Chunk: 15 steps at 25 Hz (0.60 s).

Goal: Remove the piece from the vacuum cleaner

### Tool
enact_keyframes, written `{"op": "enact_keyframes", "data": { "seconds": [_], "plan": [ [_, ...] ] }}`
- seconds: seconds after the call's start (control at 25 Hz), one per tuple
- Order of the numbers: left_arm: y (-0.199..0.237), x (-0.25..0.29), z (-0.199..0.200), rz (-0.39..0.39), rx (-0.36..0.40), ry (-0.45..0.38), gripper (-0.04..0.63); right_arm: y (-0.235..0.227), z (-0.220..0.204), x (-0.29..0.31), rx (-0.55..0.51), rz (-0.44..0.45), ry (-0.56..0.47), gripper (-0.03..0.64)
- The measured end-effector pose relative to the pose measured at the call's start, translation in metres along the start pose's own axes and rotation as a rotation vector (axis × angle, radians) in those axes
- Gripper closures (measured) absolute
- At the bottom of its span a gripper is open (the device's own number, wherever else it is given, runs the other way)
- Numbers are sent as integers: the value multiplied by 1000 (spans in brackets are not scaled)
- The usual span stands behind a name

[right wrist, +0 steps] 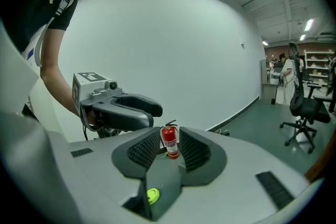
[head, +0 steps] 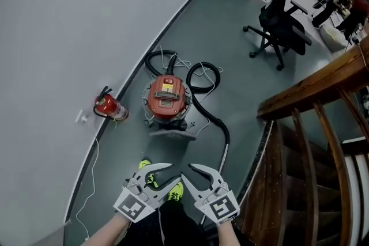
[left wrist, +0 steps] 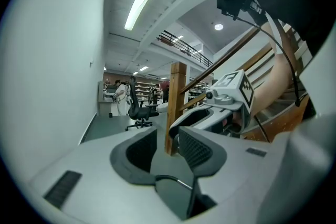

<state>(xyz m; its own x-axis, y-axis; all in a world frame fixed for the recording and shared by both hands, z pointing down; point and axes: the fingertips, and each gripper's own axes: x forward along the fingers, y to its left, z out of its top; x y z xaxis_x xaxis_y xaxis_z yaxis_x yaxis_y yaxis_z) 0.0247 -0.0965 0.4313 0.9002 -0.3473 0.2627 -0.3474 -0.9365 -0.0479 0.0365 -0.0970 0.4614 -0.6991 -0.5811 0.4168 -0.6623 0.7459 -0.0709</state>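
Distance matters: the round red vacuum cleaner (head: 167, 99) stands well ahead of the left gripper (head: 173, 174) and right gripper (head: 187, 171) (both spread, empty); its black hose (head: 209, 114) trails back nearer the right.

Left claw (head: 173, 174) and right claw (head: 188, 172) — pale grey curved shells lined with dark ribbed pads (right wrist: 142, 148). Each carries a white marker cube (head: 134, 204) printed with black squares. Wearer: black short sleeve (right wrist: 67, 0), dark trousers (head: 167, 224), neon-yellow shoes (head: 145, 165) — a thin dark cable (left wrist: 286, 57) crosses the arm.
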Motion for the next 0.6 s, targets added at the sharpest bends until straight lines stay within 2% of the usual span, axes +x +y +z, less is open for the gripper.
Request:
{"op": "enact_keyframes", "data": {
  "seconds": [0.32,0.6],
  "plan": [
    [17,11,-39,-8,13,25,426,-13,-27,27,-51,42,26,486],
    [24,22,-81,-14,-1,68,422,-20,-62,53,-66,65,75,462]
  ]
}}
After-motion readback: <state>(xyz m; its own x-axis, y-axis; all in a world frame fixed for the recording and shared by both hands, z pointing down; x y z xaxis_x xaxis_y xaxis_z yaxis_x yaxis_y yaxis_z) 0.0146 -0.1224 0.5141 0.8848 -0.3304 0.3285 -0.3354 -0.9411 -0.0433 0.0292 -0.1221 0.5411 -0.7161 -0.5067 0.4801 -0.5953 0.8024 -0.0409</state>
